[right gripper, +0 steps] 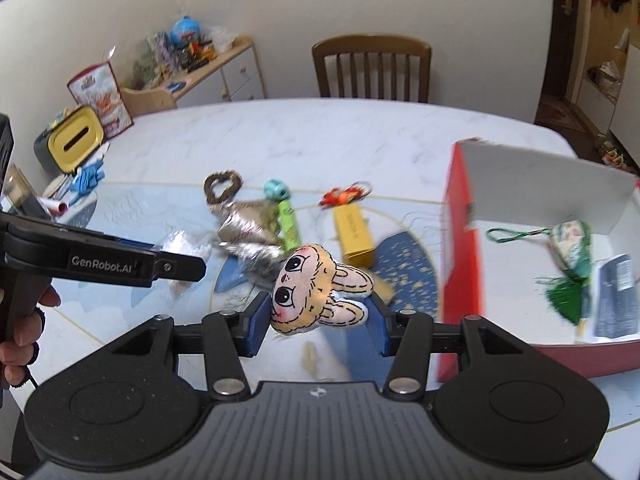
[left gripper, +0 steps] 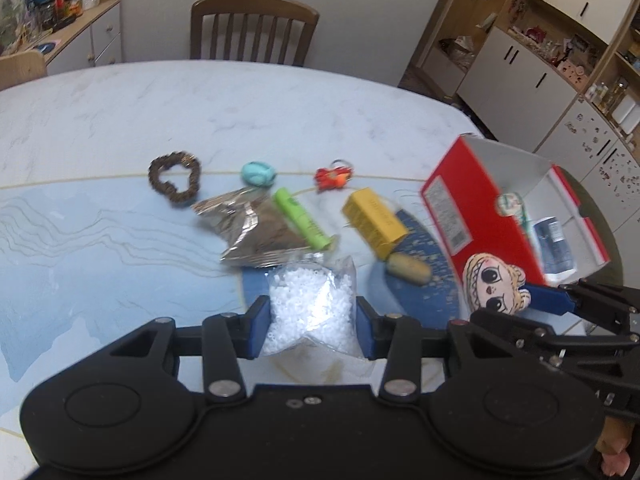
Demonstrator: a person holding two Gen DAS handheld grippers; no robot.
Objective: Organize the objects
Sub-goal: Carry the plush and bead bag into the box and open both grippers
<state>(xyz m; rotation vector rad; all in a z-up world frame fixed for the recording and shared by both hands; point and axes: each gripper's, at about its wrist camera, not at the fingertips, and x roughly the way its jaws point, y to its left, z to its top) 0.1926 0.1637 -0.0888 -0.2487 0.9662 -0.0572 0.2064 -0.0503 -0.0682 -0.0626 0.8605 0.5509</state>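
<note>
My left gripper (left gripper: 313, 328) is shut on a clear bag of white beads (left gripper: 312, 312), its blue pads pressing both sides. My right gripper (right gripper: 318, 320) is shut on a plush rabbit-eared doll face (right gripper: 316, 292), held above the table just left of the open red box (right gripper: 460, 240). The box holds a green tasselled sachet (right gripper: 572, 240) and a dark packet (right gripper: 616, 296). On the table lie a foil pouch (left gripper: 256, 232), a green tube (left gripper: 302, 220), a yellow box (left gripper: 374, 222), a beige oval piece (left gripper: 408, 269), a bead bracelet (left gripper: 175, 178), a turquoise ball (left gripper: 258, 174) and a red-orange keychain (left gripper: 334, 178).
A wooden chair (left gripper: 254, 28) stands at the table's far side. A yellow-lidded tissue holder (right gripper: 74, 142) and a snack carton (right gripper: 100, 98) sit at the far left corner. White cabinets (left gripper: 520, 72) line the right. A person's hand (right gripper: 20, 320) grips the left gripper's handle.
</note>
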